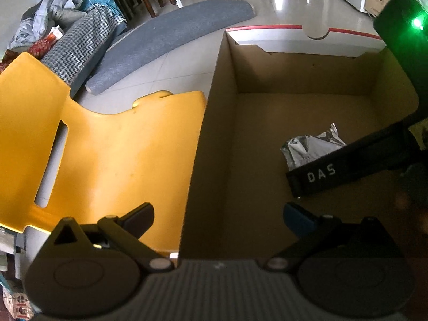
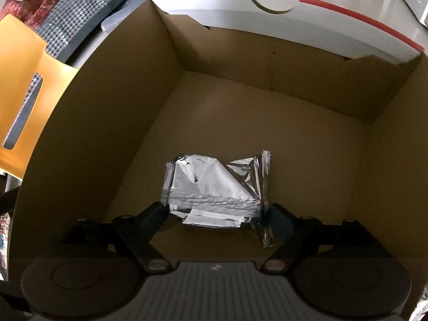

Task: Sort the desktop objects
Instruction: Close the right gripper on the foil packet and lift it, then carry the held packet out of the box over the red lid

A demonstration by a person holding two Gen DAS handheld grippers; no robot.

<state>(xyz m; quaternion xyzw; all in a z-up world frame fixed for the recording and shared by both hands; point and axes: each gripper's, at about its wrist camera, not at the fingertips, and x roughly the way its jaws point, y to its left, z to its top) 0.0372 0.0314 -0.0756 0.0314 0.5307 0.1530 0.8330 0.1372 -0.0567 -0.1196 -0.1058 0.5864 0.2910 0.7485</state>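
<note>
A crumpled silver foil packet (image 2: 214, 190) lies on the floor of an open cardboard box (image 2: 128, 112), near its middle; the right tongs (image 2: 218, 214) hang over it, spread, their tips at either end of the packet, whether touching it I cannot tell; the left tongs (image 1: 218, 214) are spread wide and empty, straddling the box's left wall, beside a yellow chair (image 1: 112, 155).

Foil packet (image 2: 214, 190) lies in the cardboard box (image 1: 214, 123), on its floor toward the near side, right gripper (image 2: 216, 216) reaching into the box with the packet between its fingertips, left gripper (image 1: 218, 219) over the box's left wall, chair (image 1: 112, 147) left of box, mat (image 1: 171, 34) behind chair.
</note>
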